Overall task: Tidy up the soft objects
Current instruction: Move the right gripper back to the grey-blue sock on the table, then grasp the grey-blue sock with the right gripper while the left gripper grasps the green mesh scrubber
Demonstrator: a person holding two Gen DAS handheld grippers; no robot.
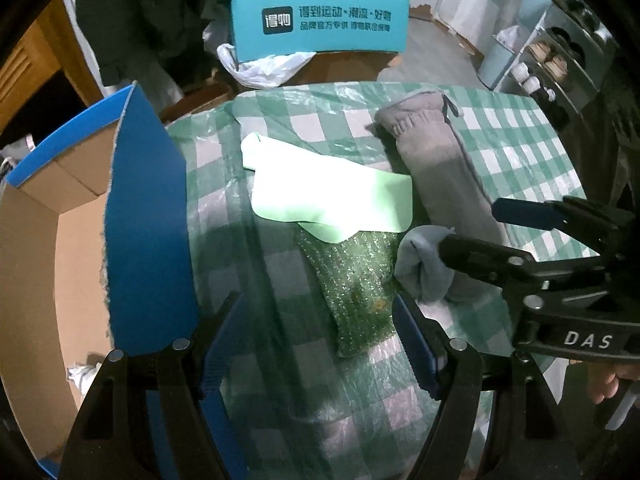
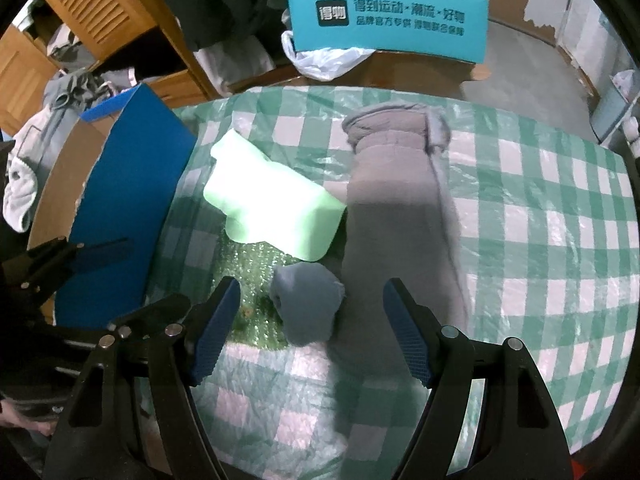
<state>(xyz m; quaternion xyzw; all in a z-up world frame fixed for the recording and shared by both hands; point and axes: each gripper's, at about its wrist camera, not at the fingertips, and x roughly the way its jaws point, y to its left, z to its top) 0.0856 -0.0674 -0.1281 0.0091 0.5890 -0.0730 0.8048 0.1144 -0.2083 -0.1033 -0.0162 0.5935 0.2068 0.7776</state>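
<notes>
Left gripper [image 1: 320,344]: jaws spread wide, holding nothing, poised over the near end of the glittery green pouch [image 1: 352,284]. Right gripper [image 2: 310,330]: jaws likewise wide apart and empty, framing the balled grey-blue sock [image 2: 308,304], not touching it. Sock resting against the long grey garment [image 2: 400,208] and on the pouch edge. Pale green folded cloth [image 2: 272,208] overlapping the pouch's far end, beside the garment. All on the green-checked tablecloth [image 2: 540,240]. Open blue-flapped cardboard box [image 1: 80,240] at the table's left; teal box [image 2: 388,20] beyond.
</notes>
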